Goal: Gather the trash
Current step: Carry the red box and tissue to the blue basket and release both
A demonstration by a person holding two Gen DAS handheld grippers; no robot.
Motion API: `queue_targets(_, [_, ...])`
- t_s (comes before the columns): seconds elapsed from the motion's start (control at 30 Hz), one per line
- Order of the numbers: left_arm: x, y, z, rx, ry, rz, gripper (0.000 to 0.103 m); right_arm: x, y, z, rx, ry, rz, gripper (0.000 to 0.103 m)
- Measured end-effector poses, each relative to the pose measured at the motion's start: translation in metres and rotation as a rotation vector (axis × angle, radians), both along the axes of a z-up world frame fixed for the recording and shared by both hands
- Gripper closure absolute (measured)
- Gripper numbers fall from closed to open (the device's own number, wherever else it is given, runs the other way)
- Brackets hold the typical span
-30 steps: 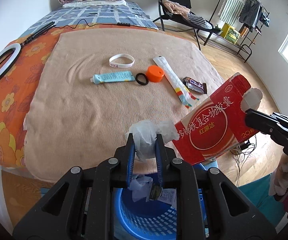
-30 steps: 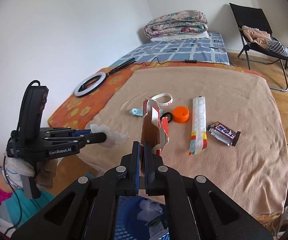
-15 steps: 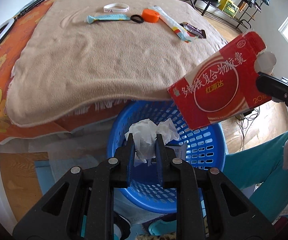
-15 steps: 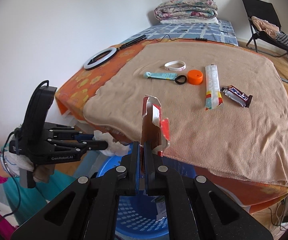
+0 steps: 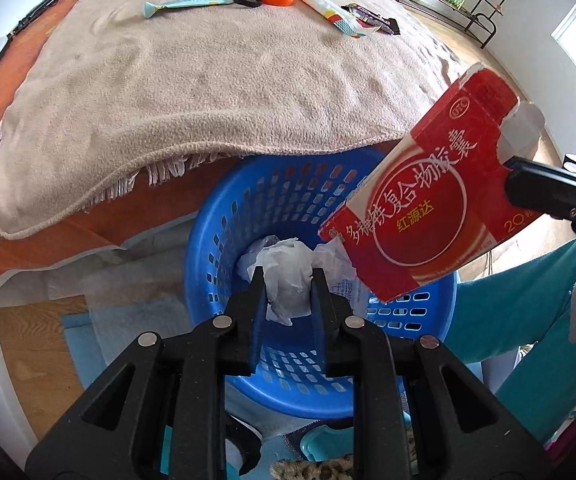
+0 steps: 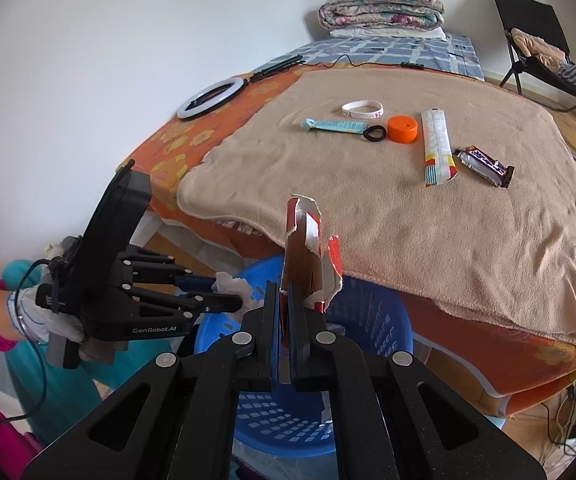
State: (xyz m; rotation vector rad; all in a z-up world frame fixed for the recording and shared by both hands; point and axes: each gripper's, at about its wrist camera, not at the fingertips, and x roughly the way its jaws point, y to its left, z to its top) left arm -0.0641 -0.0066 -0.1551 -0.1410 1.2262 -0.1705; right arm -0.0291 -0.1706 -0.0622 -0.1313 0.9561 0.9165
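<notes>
Your left gripper [image 5: 288,280] hangs over the blue basket [image 5: 224,216], its jaws narrowed and pinching a crumpled white tissue [image 5: 288,276] directly above the basket's mouth. In the left wrist view the tissue sits at the centre, the basket ringing it from 9 o'clock round to 4 o'clock, with more white paper already lying inside.

Your right gripper [image 6: 286,304] is clamped tight on a torn red carton [image 6: 307,264], the box standing upright between its jaws over the basket's far rim [image 6: 371,292]. From the left wrist camera the same carton [image 5: 427,200] shows at 3 o'clock, tilted, white characters on its red face, its lower corner overlapping the basket opening.

The basket stands on the floor against the edge of the bed, partly under the overhanging tan blanket [image 6: 427,216]. Still on that blanket, at 12 to 1 o'clock in the right wrist view: a white wristband [image 6: 362,109], a light-blue tube [image 6: 335,125], a black hair tie [image 6: 374,133], an orange cap [image 6: 402,129], a long white wrapper [image 6: 437,142] and a dark candy bar wrapper [image 6: 483,166]. A ring light [image 6: 211,98] lies on the orange sheet at 11 o'clock. Your gloved left hand [image 6: 44,316], pink sleeve behind it, shows at 9 o'clock.
</notes>
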Motion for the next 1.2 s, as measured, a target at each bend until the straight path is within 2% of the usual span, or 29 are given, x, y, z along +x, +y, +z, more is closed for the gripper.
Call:
queue_targets(0.07, [0.001, 0.000, -0.002, 0.004, 0.007, -0.002, 0.084, 0.001, 0.000, -0.008, -0.009, 0.029, 0.002, 0.101])
queue_targets(0.23, [0.003, -0.003, -0.005, 0.012, 0.019, -0.006, 0.076, 0.005, 0.003, -0.031, -0.048, 0.100, 0.003, 0.100])
queue_targets(0.3, [0.003, -0.003, -0.005, 0.018, 0.016, -0.004, 0.058, 0.005, 0.005, -0.038, -0.070, 0.117, 0.003, 0.100])
queue_targets(0.37, [0.002, -0.003, -0.004, 0.026, 0.007, 0.001, 0.049, 0.006, 0.007, -0.043, -0.081, 0.134, 0.007, 0.099])
queue_targets(0.43, [0.003, -0.002, -0.004, 0.029, 0.004, 0.005, 0.047, 0.006, 0.008, -0.047, -0.096, 0.137, 0.005, 0.098])
queue_targets(0.5, [0.005, -0.001, -0.004, 0.029, 0.006, 0.013, 0.043, 0.008, 0.008, -0.049, -0.103, 0.143, -0.003, 0.092])
queue_targets(0.53, [0.005, 0.000, -0.004, 0.030, 0.006, 0.018, 0.041, 0.009, 0.007, -0.050, -0.104, 0.148, -0.008, 0.083])
queue_targets(0.57, [0.005, 0.000, -0.004, 0.030, 0.005, 0.022, 0.037, 0.010, 0.006, -0.050, -0.103, 0.152, -0.015, 0.069])
queue_targets(0.63, [0.007, 0.002, -0.004, 0.030, 0.004, 0.027, 0.032, 0.011, 0.004, -0.050, -0.097, 0.151, -0.030, 0.055])
queue_targets(0.67, [0.007, 0.002, -0.004, 0.030, 0.004, 0.030, 0.030, 0.012, 0.004, -0.049, -0.095, 0.148, -0.036, 0.055])
queue_targets(0.73, [0.008, 0.002, -0.003, 0.032, 0.004, 0.032, 0.028, 0.013, 0.004, -0.049, -0.104, 0.145, -0.045, 0.054])
queue_targets(0.83, [0.009, 0.003, -0.001, 0.033, 0.000, 0.034, 0.028, 0.015, 0.004, -0.049, -0.116, 0.140, -0.061, 0.039])
queue_targets(1.2, [0.020, 0.008, 0.012, 0.031, -0.040, 0.051, 0.028, 0.022, 0.002, -0.048, -0.134, 0.120, -0.105, 0.036])
